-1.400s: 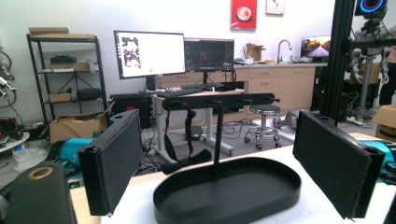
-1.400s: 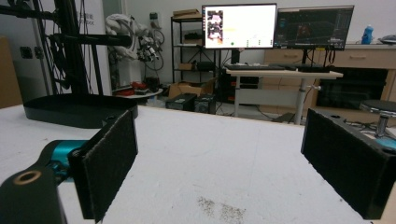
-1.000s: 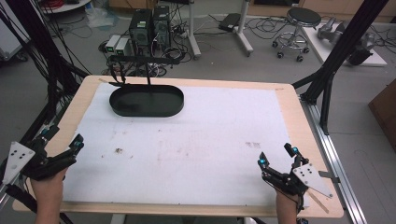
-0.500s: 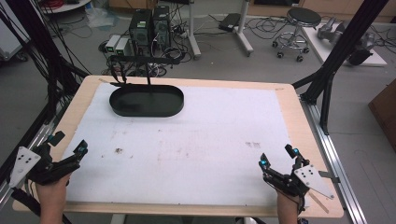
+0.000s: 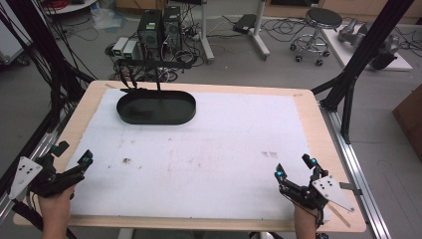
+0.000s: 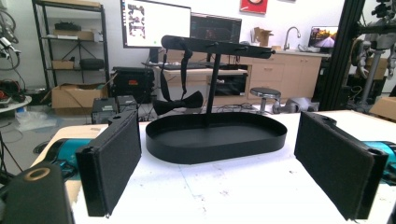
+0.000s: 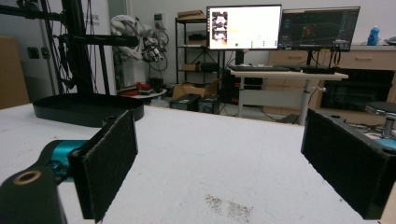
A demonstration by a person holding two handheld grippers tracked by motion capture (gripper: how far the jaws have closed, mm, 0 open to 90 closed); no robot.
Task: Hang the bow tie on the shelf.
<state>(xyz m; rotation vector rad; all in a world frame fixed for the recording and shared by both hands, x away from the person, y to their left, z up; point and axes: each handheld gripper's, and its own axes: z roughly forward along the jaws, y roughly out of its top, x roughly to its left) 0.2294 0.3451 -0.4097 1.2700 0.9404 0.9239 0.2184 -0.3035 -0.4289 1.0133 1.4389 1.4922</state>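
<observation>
I read the left gripper (image 5: 74, 162) as released, jaws spread wide and holding nothing; the black oval tray (image 6: 215, 136) with its upright rack (image 6: 215, 81) stands straight ahead of it, well apart. The right gripper (image 5: 295, 167) is likewise released and empty, with the tray far off to its forward left.

High view: fixed overhead at the near edge, looking forward and down over the whole counter (image 5: 239, 149). Left gripper view: low over the counter, faces the black oval tray (image 6: 215, 140) fairly close. Right gripper view: low too, same tray far off at left. All three share tray and counter.
</observation>
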